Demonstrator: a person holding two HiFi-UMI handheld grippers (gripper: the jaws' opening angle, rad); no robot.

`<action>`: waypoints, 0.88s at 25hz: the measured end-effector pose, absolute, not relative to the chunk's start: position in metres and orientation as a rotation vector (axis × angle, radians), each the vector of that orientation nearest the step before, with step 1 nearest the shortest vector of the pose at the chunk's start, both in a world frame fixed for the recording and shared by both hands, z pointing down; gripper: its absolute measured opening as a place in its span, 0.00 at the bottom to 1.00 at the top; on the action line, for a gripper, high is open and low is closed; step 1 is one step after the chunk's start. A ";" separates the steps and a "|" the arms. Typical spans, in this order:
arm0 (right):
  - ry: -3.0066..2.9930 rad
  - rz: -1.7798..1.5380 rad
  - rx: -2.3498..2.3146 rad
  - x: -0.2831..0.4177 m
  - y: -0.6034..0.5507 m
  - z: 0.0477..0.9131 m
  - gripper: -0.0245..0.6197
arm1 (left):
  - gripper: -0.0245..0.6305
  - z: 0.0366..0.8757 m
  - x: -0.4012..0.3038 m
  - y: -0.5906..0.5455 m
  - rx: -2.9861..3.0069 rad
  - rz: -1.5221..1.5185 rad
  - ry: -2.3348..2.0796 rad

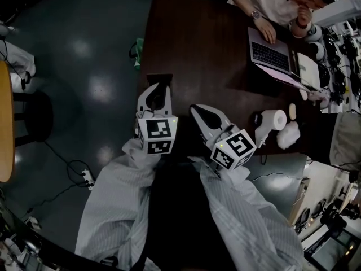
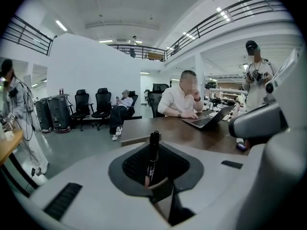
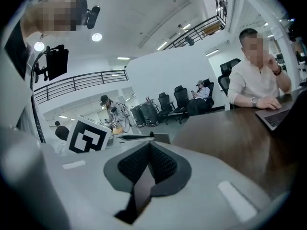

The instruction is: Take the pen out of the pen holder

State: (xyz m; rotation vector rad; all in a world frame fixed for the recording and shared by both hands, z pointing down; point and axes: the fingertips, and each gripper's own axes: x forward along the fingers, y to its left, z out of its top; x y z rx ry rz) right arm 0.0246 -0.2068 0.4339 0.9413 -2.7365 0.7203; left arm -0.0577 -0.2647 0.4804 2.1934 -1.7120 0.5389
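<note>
A black pen (image 2: 153, 158) stands upright between the pads of my left gripper (image 2: 153, 150), which is shut on it. Just past the jaws lies the rim of the pen holder (image 2: 136, 140), at the near edge of the dark table. In the head view the left gripper (image 1: 158, 89) hangs over that dark square holder (image 1: 159, 78), and the pen is hidden there. My right gripper (image 1: 204, 115) hovers beside it, to the right, over the table. Its pads (image 3: 160, 163) meet at the tips with nothing between them. The right gripper view also catches the holder (image 3: 162, 138).
The brown table (image 1: 197, 44) runs away from me. A person works at a laptop (image 1: 271, 52) at its far right. A tissue roll (image 1: 274, 119) and a white lump (image 1: 289, 134) lie right of my right gripper. Grey floor with a power strip (image 1: 87, 178) lies left.
</note>
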 end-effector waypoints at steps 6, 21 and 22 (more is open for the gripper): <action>-2.796 0.654 0.908 -0.004 -0.201 0.409 0.04 | 0.12 0.427 -0.082 -0.246 2.232 0.403 -1.746; -2.882 0.459 0.858 -0.080 -0.192 0.363 0.04 | 0.12 0.368 -0.149 -0.190 2.242 0.250 -1.817; -2.885 0.452 0.868 -0.082 -0.191 0.361 0.04 | 0.12 0.369 -0.150 -0.188 2.246 0.255 -1.814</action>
